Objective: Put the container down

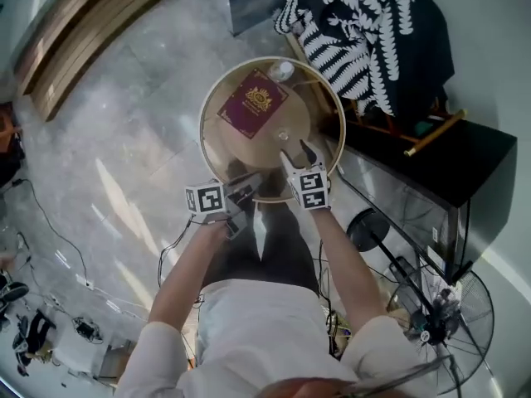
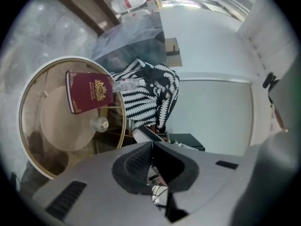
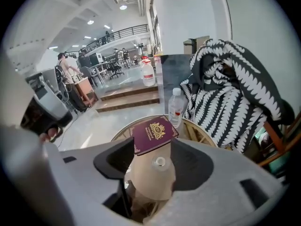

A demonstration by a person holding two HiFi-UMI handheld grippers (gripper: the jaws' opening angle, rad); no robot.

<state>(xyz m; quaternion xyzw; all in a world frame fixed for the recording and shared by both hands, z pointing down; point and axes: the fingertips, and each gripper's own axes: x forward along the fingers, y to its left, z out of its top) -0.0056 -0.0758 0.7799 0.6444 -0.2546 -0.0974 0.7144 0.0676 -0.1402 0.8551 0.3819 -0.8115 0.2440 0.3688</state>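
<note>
A small clear container (image 1: 283, 136) stands on the round glass table (image 1: 207, 98), just past my right gripper's tips. In the right gripper view the container (image 3: 160, 162) sits low between the two fingers, and neither finger touches it. My right gripper (image 1: 297, 152) (image 3: 151, 149) is open over the table's near edge. A maroon book (image 1: 252, 103) (image 3: 154, 133) lies beyond the container. My left gripper (image 1: 249, 185) (image 2: 151, 147) is shut and holds nothing, hanging at the table's near left rim. From there the book (image 2: 91, 91) and the container (image 2: 101, 124) lie off to the left.
A clear water bottle (image 1: 282, 71) (image 3: 176, 106) stands at the table's far rim. A black-and-white patterned cloth (image 1: 357, 31) drapes a chair behind it. A black cabinet (image 1: 465, 156) and a floor fan (image 1: 440, 305) stand to the right. Wooden steps (image 1: 91, 31) lie far left.
</note>
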